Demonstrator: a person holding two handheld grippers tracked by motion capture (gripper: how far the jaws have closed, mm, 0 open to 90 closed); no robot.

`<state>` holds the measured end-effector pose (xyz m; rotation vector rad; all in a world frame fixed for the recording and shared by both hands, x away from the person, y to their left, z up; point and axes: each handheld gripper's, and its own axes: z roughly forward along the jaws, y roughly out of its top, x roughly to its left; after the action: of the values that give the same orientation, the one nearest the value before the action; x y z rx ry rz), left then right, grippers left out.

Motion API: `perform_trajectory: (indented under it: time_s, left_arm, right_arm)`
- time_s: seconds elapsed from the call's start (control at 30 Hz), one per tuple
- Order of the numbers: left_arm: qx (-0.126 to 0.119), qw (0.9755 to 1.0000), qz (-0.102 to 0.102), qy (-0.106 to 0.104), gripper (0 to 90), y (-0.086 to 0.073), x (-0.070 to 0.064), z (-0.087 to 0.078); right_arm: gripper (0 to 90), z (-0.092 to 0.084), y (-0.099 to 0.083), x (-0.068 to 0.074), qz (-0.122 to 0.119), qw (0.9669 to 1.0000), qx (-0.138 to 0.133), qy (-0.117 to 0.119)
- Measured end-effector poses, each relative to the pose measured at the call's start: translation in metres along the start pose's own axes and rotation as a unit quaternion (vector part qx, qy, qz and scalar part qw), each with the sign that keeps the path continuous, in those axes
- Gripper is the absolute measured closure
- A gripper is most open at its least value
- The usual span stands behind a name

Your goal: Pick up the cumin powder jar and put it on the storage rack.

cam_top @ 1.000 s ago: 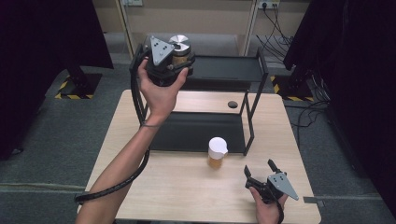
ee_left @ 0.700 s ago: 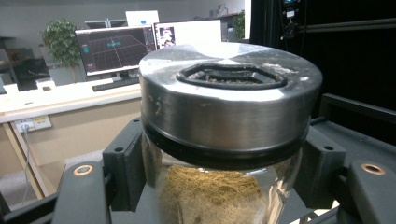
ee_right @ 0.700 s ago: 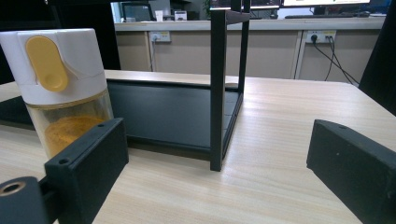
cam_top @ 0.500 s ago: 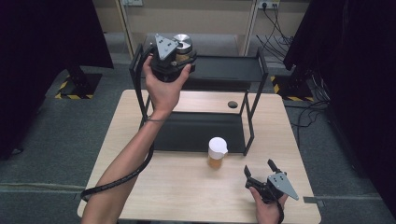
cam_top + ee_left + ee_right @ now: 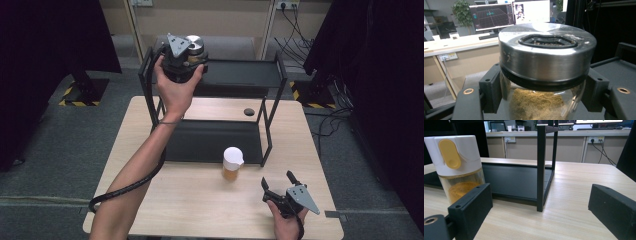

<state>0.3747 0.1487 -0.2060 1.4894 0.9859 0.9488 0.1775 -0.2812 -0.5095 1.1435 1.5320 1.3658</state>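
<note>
My left gripper is raised over the left end of the black rack's top shelf. It is shut on a glass jar of brown powder with a steel lid; that jar shows above the shelf's left end in the high view. A second jar with a white cap and yellow powder stands on the table before the rack. In the right gripper view this jar is at the left, beside the left jaw. My right gripper rests open near the table's front right.
The two-tier black rack has a lower shelf lying on the wooden table, and its front right post stands ahead of my right gripper. A small dark spot marks the table behind the rack. Cables hang at the back wall.
My left gripper has carried the steel-lidded jar to the right, over the left end of the top shelf. The right gripper and the white-capped jar have stayed put.
</note>
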Motion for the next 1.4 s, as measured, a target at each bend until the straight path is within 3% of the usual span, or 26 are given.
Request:
perform_trajectory:
  time_s: [0.37,0.47,1.17,1.4]
  left_arm:
    - [0.002,0.9997,-0.024,-0.006,30.8,-0.004,0.004,0.005]
    - [0.005,0.9989,-0.044,-0.015,30.7,-0.004,0.010,0.007]
    - [0.002,0.9990,-0.043,-0.009,30.6,-0.005,0.008,0.011]
    - [-0.009,0.9984,-0.054,-0.013,26.6,-0.011,0.010,0.009]
  right_arm:
    - [5.6,0.000,0.000,0.000,-0.001,1.0000,-0.001,0.000]
    - [5.6,0.000,0.000,0.000,-0.001,1.0000,0.000,0.000]
    - [5.6,0.000,0.000,0.000,-0.001,1.0000,0.000,0.001]
    - [5.7,0.000,0.000,0.000,-0.001,1.0000,0.000,0.001]
